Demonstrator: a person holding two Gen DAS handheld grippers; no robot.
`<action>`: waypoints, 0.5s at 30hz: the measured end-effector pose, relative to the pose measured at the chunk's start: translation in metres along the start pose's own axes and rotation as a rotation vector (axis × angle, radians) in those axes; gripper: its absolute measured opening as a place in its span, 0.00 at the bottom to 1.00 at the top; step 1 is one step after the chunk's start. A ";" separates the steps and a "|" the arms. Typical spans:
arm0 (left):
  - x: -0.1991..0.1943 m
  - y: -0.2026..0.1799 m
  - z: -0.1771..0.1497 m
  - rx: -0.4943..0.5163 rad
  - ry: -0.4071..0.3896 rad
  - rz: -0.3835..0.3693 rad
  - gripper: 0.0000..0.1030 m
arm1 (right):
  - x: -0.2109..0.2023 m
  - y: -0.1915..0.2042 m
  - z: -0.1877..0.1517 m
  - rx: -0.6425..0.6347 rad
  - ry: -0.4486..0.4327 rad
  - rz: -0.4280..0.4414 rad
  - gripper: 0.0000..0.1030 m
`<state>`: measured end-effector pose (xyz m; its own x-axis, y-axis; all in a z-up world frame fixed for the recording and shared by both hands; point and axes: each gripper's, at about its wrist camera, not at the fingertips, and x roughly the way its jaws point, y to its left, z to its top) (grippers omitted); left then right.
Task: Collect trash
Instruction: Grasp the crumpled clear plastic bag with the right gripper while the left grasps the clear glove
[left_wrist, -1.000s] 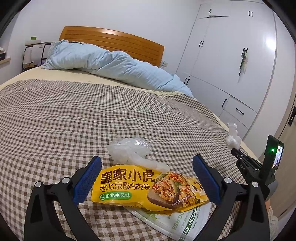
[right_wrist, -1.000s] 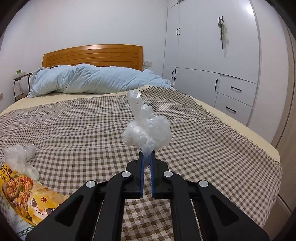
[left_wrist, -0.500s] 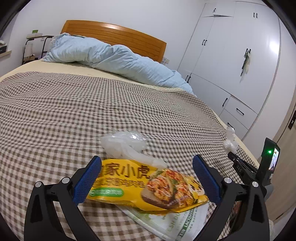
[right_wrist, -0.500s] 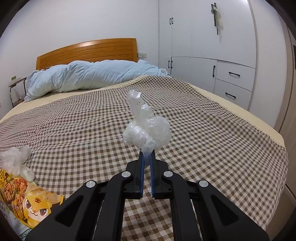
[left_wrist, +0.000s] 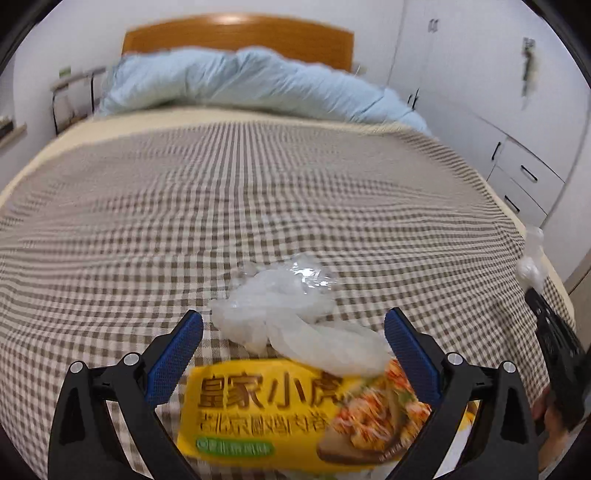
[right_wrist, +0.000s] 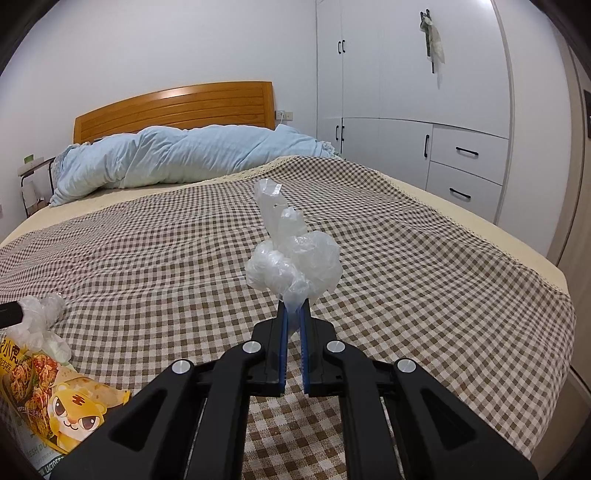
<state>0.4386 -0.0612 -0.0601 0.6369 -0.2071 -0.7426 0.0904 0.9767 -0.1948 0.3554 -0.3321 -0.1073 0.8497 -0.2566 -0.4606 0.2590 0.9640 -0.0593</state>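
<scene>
On a checked bed strewn with rubbish, the left tool hangs spread over a yellow snack packet and loose plastic wrap, seemingly lining up a grab, while the right tool pinches a plastic wad aloft.

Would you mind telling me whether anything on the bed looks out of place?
Yes: litter on the checked bedspread. A crumpled clear plastic bag lies partly over a yellow snack wrapper, which overlaps a white packet.
</scene>
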 end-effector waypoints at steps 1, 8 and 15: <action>0.007 0.003 0.003 -0.011 0.031 -0.004 0.88 | 0.000 0.000 0.000 -0.001 0.001 0.000 0.06; 0.030 0.015 0.004 -0.080 0.130 -0.021 0.48 | 0.002 0.002 0.002 0.001 0.005 0.008 0.06; 0.007 0.008 0.005 -0.059 0.043 0.007 0.21 | -0.001 0.000 0.002 0.004 -0.012 0.018 0.06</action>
<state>0.4478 -0.0548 -0.0635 0.6041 -0.2042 -0.7703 0.0406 0.9733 -0.2261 0.3551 -0.3323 -0.1049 0.8598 -0.2400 -0.4508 0.2452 0.9683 -0.0479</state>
